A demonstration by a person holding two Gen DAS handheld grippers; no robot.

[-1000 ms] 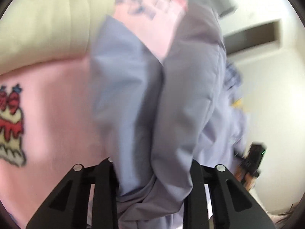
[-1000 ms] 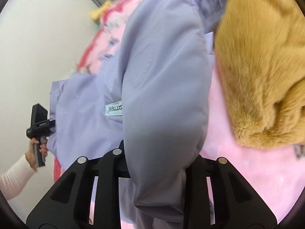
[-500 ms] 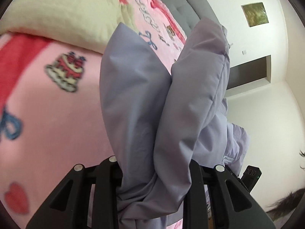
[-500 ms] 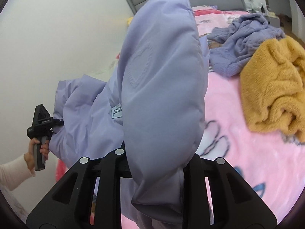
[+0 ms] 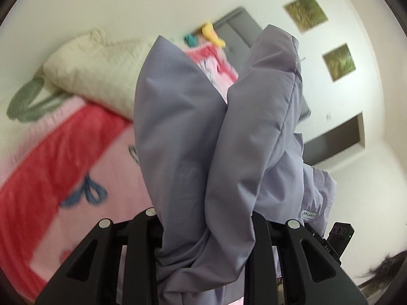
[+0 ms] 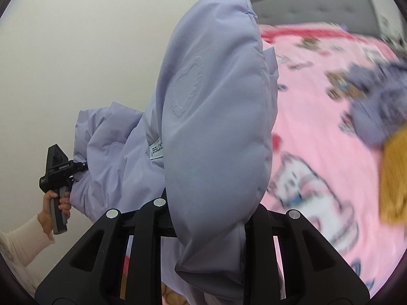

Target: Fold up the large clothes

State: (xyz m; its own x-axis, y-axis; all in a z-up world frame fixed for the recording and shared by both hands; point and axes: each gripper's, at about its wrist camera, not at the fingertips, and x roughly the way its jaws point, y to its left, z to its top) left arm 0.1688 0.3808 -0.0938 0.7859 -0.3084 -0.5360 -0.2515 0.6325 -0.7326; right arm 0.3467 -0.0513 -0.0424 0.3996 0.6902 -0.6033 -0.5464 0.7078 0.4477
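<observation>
A lilac padded jacket (image 5: 229, 132) hangs in the air between both grippers, above a pink bed. My left gripper (image 5: 203, 254) is shut on a bunched edge of it. My right gripper (image 6: 203, 241) is shut on another puffy part of the jacket (image 6: 216, 117), which fills the middle of that view. In the right wrist view the left gripper (image 6: 57, 167) shows at the left, held by a hand, with jacket fabric in it. The right gripper's body (image 5: 338, 233) shows at the lower right of the left wrist view. The fingertips are hidden by fabric.
The bed has a pink and red printed blanket (image 5: 76, 167). A cream quilted pillow (image 5: 99, 73) lies at its edge. A grey headboard (image 6: 305, 7) stands at the back. A mustard fluffy garment (image 6: 394, 175) and a purple knit (image 6: 376, 106) lie on the right of the bed.
Both grippers have risen and tilted upward with the jacket still clamped. More wall and headboard show now; the bed and the mustard garment have dropped lower and to the side.
</observation>
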